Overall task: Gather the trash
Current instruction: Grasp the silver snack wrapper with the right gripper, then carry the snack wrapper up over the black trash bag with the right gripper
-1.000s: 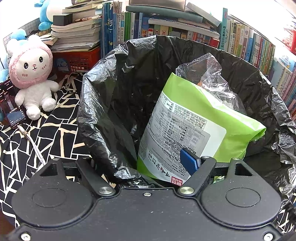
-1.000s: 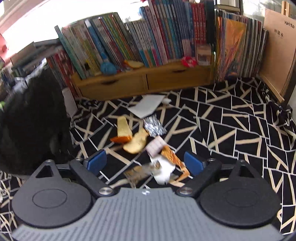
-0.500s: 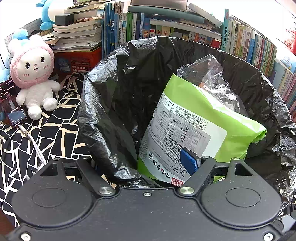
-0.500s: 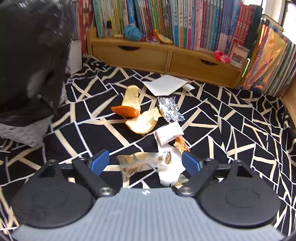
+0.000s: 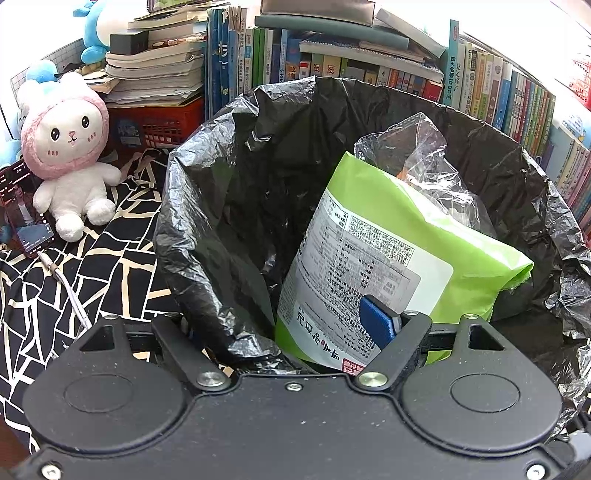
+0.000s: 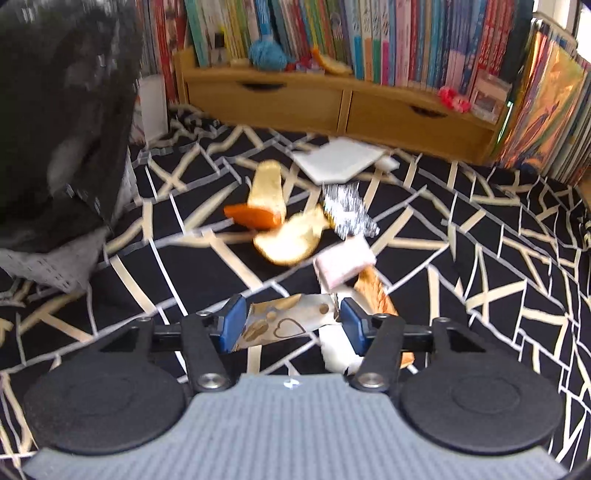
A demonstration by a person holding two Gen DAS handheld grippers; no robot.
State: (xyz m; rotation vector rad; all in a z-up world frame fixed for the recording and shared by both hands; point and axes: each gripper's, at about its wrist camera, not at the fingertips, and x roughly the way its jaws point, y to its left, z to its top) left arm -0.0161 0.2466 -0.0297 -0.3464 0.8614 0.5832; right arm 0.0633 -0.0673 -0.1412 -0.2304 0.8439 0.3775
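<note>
- The left gripper (image 5: 295, 325) sits at the near rim of a bin lined with a crumpled black plastic bag (image 5: 236, 206). Only its right blue pad shows, in front of the pack; the left finger is hidden behind the liner's fold, so I cannot tell how its jaws stand or whether it grips anything.
- Inside the liner, a lime-green plastic pack with a white printed label (image 5: 373, 258) stands tilted against the right side, and a crinkled clear plastic bag (image 5: 424, 166) rises behind it.
- The right gripper (image 6: 290, 325) has its blue pads brought in close on a crumpled silvery wrapper printed with gold hearts (image 6: 284, 323), one pad at each end of it.
- Just beyond and to the right, a white crumpled scrap (image 6: 336, 347), an orange-brown wrapper (image 6: 375, 291) and a small pink packet (image 6: 345, 260) lie close together on the black cloth with cream crackle lines (image 6: 480, 258).
- Farther on lie pale fruit peels with orange skin (image 6: 269, 206), a crumpled silver foil piece (image 6: 347, 212) and a flat white sheet of paper (image 6: 338, 160).
- The black-lined bin fills the left edge of the right wrist view, well apart from the litter.
- At the back stand a low wooden drawer unit (image 6: 332, 107) under rows of upright books (image 6: 369, 33).
- Left of the bin, a white plush rabbit in a pink hood (image 5: 68, 155) sits before a red plastic crate (image 5: 159, 122).
</note>
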